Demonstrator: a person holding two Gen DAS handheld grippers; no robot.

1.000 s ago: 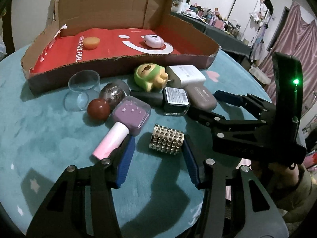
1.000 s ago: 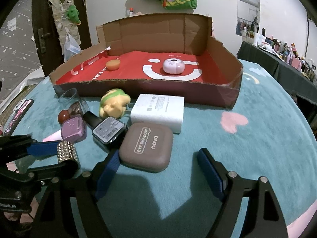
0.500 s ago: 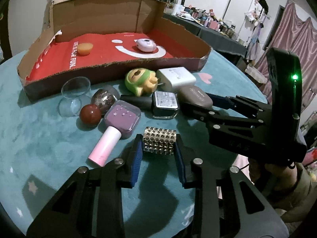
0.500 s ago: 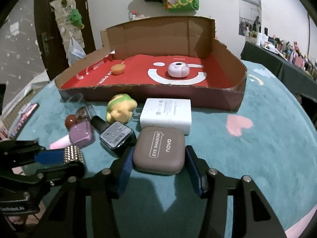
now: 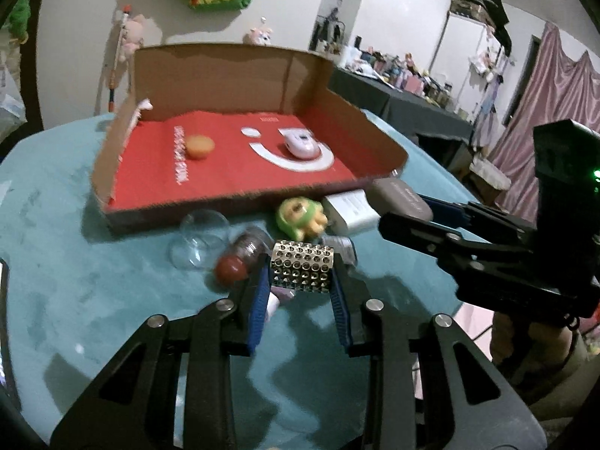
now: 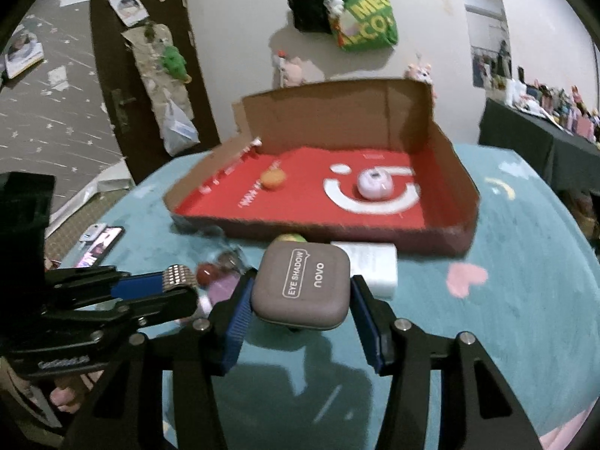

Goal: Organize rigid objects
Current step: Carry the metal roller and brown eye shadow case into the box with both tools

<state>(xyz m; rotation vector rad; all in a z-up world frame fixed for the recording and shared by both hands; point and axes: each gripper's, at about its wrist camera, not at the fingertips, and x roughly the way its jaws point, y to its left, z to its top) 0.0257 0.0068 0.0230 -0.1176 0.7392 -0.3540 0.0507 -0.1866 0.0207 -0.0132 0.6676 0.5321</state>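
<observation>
- The left gripper (image 5: pixel 302 287) is clamped on a studded metal roller (image 5: pixel 302 270), raised clear of the teal-covered bench (image 5: pixel 75 281); the roller's long axis runs crosswise between the blue pads, which press on its two ends.
- The right gripper (image 6: pixel 298 313) is closed on a grey-brown eye shadow case (image 6: pixel 301 290), pads pressing its left and right sides, the case lying flat and lid-up — lifted off the cloth too, judging by the shadow beneath it.
- Both grips closed within the last second; each now has its object firmly between the pads.
- The cardboard box (image 5: pixel 232 75) lies straight ahead of both grippers toward the bench's far edge, its low front wall facing them. The coming move likely turns on carrying each load forward and over that wall.
- The right gripper looks the nearer to the box front; the left hangs back, over the loose pile.
- Inside the box, on its red floor: an orange puff (image 5: pixel 200 146) at the left and a small lilac device (image 5: pixel 301 144) on the white smile mark — well apart, with bare floor between and in front.
- Waiting on the bench just before the box wall: a clear dome (image 5: pixel 200 238), a red ball (image 5: pixel 230 269), a green figurine (image 5: pixel 300 217) and a white charger (image 5: pixel 350 210).
</observation>
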